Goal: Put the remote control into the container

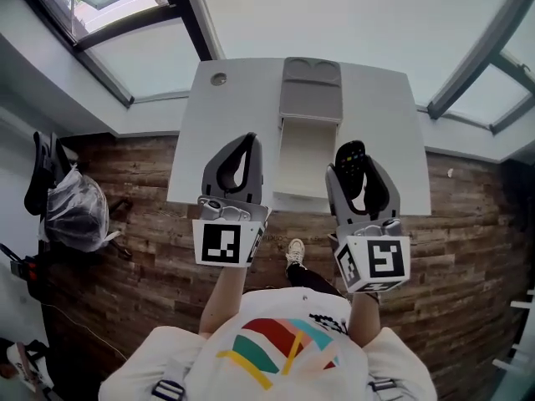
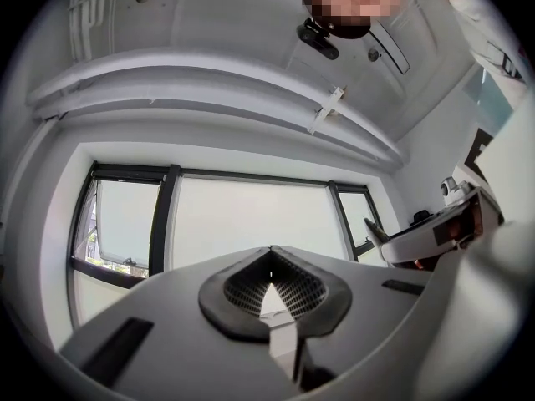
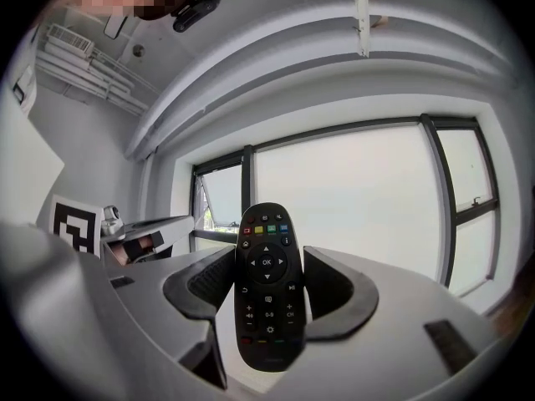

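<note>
A black remote control (image 1: 349,159) (image 3: 267,282) with coloured buttons stands upright between the jaws of my right gripper (image 1: 357,167) (image 3: 267,284), which is shut on its sides. It hangs over the near right part of the white table (image 1: 209,140). The container (image 1: 305,153), a pale open box with a grey lid (image 1: 311,90) folded back behind it, lies at the table's middle, just left of the remote. To the left of the box my left gripper (image 1: 242,149) (image 2: 272,266) is shut with nothing in it. Both gripper views point up at the windows.
A small round fitting (image 1: 218,79) sits in the table's far left corner. On the wooden floor (image 1: 150,249) at the left lie a dark bag and a clear plastic bag (image 1: 73,209). The person's shoe (image 1: 294,251) shows below the table's near edge.
</note>
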{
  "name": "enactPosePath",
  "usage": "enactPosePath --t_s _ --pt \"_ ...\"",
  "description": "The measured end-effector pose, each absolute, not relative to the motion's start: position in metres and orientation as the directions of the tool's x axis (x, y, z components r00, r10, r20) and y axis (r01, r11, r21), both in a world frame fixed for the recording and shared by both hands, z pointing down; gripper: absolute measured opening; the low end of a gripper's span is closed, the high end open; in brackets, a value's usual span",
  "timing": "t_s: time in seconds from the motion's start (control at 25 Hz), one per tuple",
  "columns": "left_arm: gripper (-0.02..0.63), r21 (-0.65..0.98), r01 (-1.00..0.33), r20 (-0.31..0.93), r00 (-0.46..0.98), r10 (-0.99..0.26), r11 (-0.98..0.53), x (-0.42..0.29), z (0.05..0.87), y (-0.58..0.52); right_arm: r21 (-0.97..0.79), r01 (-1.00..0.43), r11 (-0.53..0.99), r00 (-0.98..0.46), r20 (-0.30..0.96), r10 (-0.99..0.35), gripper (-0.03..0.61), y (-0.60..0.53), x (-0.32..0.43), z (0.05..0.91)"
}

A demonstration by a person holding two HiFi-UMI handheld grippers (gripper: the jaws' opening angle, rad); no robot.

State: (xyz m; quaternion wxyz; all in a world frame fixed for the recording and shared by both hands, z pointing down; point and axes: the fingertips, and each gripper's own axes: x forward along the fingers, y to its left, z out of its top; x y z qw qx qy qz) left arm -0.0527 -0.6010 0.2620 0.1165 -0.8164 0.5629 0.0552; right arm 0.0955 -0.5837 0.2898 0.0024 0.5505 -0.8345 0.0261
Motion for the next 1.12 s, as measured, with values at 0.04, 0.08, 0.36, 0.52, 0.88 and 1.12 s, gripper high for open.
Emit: enactPosePath --t_s 0.04,0.08,0.36,0.52,0.88,1.12 --pt "0.006 -0.132 -0.935 -0.220 0.350 -0.910 -0.328 -0.054 0.261 -0.608 -0.053 -0.917 0.395 -0.397 0.025 -0.917 0.258 -0.590 0.096 0.287" --pt "0.006 -0.135 -0.938 -0.221 0.342 -0.914 -0.318 -0.054 0.260 -0.615 -0.058 -0.915 0.399 -0.400 0.017 -0.916 0.258 -0.595 0.097 0.285" --pt "0.006 -0.169 -0.946 -0.237 0.310 -0.921 -0.275 -0.037 0.250 -0.636 -0.075 -0.904 0.421 -0.424 0.029 -0.905 0.258 -0.619 0.117 0.294" --pt "0.006 -0.188 -0.944 -0.215 0.309 -0.927 -0.271 -0.032 0.256 -0.644 -0.104 -0.895 0.434 -0.440 0.041 -0.897 0.258 -0.633 0.117 0.302" --pt "0.006 -0.180 -0.941 -0.207 0.320 -0.925 -0.286 -0.027 0.259 -0.676 -0.081 -0.893 0.443 -0.447 0.058 -0.892 0.258 -0.663 0.112 0.307" --pt "0.006 -0.187 -0.925 -0.223 0.367 -0.903 -0.330 -0.012 0.258 -0.703 -0.073 -0.893 0.444 -0.449 0.085 -0.890 0.258 -0.695 0.109 0.310"
